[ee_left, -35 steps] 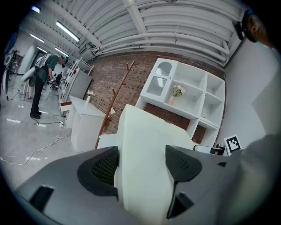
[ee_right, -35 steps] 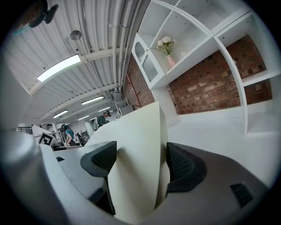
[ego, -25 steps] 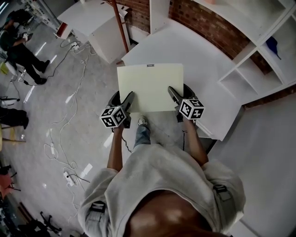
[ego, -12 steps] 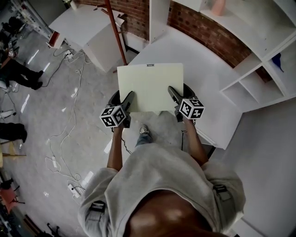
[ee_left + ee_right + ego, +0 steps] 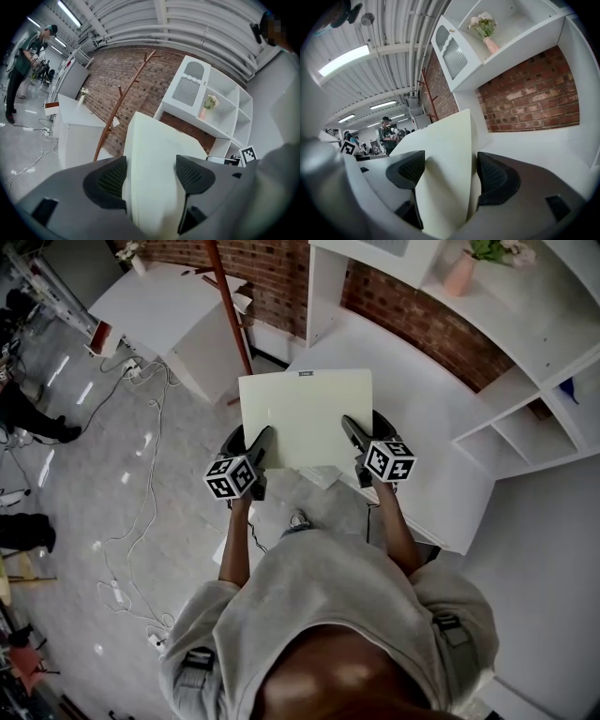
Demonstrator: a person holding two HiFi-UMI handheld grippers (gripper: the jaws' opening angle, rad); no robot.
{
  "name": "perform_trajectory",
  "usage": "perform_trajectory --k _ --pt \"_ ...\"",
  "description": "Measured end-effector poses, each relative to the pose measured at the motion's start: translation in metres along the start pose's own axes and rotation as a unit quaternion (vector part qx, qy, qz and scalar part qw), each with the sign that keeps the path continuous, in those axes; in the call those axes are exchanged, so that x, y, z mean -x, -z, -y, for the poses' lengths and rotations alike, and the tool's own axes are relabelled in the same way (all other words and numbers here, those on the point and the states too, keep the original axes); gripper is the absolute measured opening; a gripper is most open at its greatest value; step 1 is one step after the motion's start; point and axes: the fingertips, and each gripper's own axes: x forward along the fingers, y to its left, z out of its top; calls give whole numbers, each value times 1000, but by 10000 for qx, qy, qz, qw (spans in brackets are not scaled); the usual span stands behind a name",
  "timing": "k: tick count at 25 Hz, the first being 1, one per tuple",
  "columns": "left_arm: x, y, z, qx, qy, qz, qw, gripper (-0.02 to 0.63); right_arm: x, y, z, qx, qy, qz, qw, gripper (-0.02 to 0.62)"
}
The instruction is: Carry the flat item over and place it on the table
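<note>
I've got the pale cream board (image 5: 305, 418) held flat out in front of me, one pair of tongs on each near corner. My left tongs (image 5: 259, 442) are pinching the near-left edge, with the board's thickness caught between the two ribbed pads. My right tongs (image 5: 352, 432) are clamped the same way on the near-right edge. Holding it at both corners keeps a wide, thin sheet like this from sagging or swinging, and it stays roughly level.

The far part of the board hangs over the near-left corner of the white table (image 5: 427, 399), while the near edge and my tongs are out over the grey floor (image 5: 141, 493). I judge it's in the air and not yet resting on the tabletop.

Beyond the table is a brick wall (image 5: 412, 306). A white shelf unit (image 5: 525, 352) stands to the right, with a pink flower pot (image 5: 460, 275) on its upper shelf. A reddish coat stand (image 5: 228, 306) rises to the far left. The tabletop ahead looks bare, so I expect I can bring the board further in and lower it flat, then let go with both tongs together.
</note>
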Motion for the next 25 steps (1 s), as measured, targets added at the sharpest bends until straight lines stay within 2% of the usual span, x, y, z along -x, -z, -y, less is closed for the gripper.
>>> perform_trajectory --k 11,25 --pt "-34 -14 -44 78 123 -163 9998 334 -50 1 1 -74 170 -97 9998 366" --pt "-83 -10 -39 74 101 -324 9994 331 -70 -4 45 -310 223 -184 9991 364"
